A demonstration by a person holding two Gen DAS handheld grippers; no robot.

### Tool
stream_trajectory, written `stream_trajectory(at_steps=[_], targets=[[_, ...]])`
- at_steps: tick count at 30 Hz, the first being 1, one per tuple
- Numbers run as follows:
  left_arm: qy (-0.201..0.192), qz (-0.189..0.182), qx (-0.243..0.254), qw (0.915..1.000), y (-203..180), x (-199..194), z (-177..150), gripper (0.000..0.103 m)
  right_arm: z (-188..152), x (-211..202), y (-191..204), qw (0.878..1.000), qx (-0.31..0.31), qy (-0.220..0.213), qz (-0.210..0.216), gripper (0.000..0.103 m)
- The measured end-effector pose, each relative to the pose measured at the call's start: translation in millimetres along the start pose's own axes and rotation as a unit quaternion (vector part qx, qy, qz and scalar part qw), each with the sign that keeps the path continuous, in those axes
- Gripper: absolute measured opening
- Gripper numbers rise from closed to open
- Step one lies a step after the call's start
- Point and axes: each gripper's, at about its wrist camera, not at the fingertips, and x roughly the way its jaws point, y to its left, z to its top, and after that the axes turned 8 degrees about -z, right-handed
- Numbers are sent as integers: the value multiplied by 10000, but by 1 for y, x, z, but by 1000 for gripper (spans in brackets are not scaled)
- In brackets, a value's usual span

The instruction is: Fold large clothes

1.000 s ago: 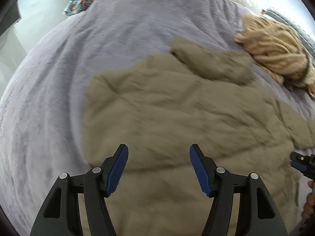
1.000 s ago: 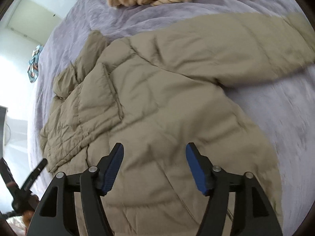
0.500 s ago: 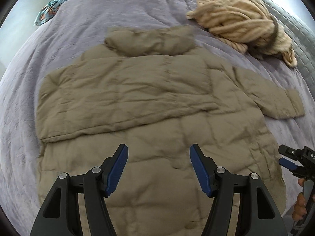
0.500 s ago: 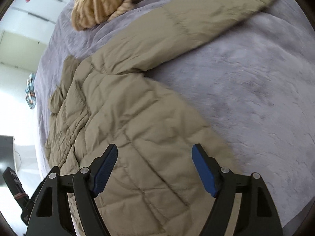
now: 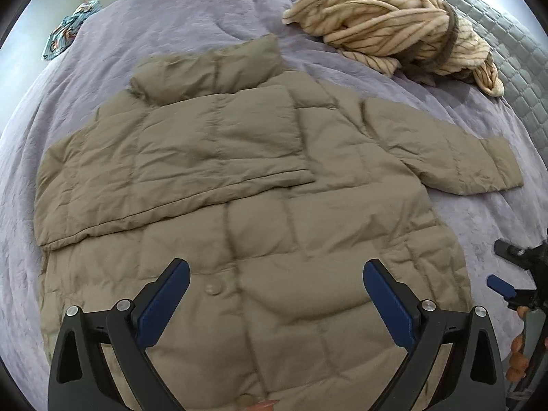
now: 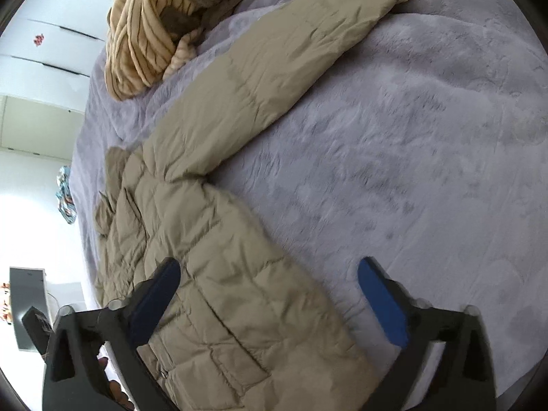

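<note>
Below both spread grippers, the khaki jacket [image 5: 260,185] lies flat.

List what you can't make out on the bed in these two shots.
- Puffer jacket hem: left wrist view, cut off by the bottom edge and the left gripper.
- Jacket's far sleeve: right wrist view, hidden behind the jacket's body.
- Patterned cloth: both views, too small to identify.

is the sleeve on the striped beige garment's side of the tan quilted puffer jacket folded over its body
No, that sleeve lies stretched out sideways on the purple plush blanket, clear of the tan quilted puffer jacket body.
</note>
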Motion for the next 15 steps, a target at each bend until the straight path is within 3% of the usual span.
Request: stream_trajectory(at_steps=[8, 12, 15], targets=[[117, -23, 206, 9997, -38, 16, 4, 101, 33, -14, -38, 9961, 490, -714, 156, 103], [90, 248, 206, 9994, -49, 24, 8, 101, 68, -8, -57, 9960, 717, -536, -86, 103], [159, 296, 201, 9992, -54, 33, 10, 101, 98, -5, -73, 9939, 928, -571, 145, 103]])
